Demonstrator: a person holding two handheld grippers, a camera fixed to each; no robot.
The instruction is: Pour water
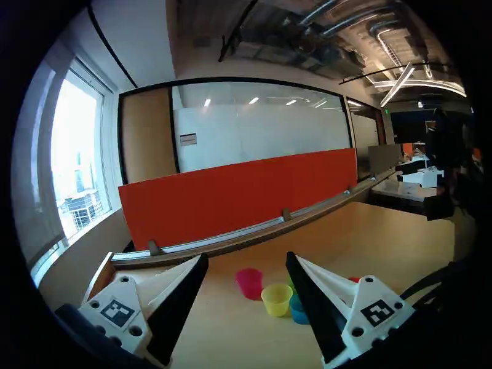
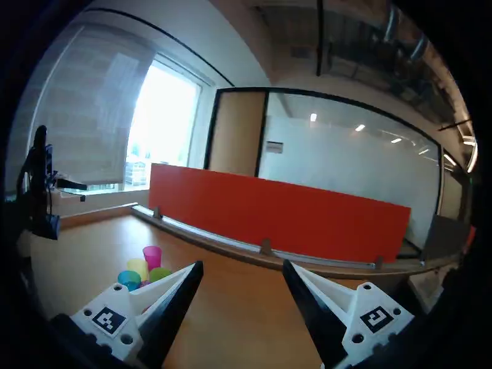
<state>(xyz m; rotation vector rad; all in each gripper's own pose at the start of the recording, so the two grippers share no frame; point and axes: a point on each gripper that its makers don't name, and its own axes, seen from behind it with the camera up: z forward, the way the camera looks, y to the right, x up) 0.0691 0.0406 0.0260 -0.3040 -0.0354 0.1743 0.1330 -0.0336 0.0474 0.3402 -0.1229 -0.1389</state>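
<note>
The left gripper [image 1: 246, 254] hangs over the wooden worktop [image 1: 375, 240]. Its jaws are wide open and hold nothing. Low in the middle of the left gripper view, a pink cup [image 1: 249, 283], a yellow cup [image 1: 277, 299] and a blue cup [image 1: 299, 312] stand close together. The right gripper [image 2: 241, 262] has open, empty jaws too. In its view the cups sit at the lower left.

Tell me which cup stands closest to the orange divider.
The pink cup: it stands behind the yellow cup, green cup and blue cup, toward the divider.
</note>
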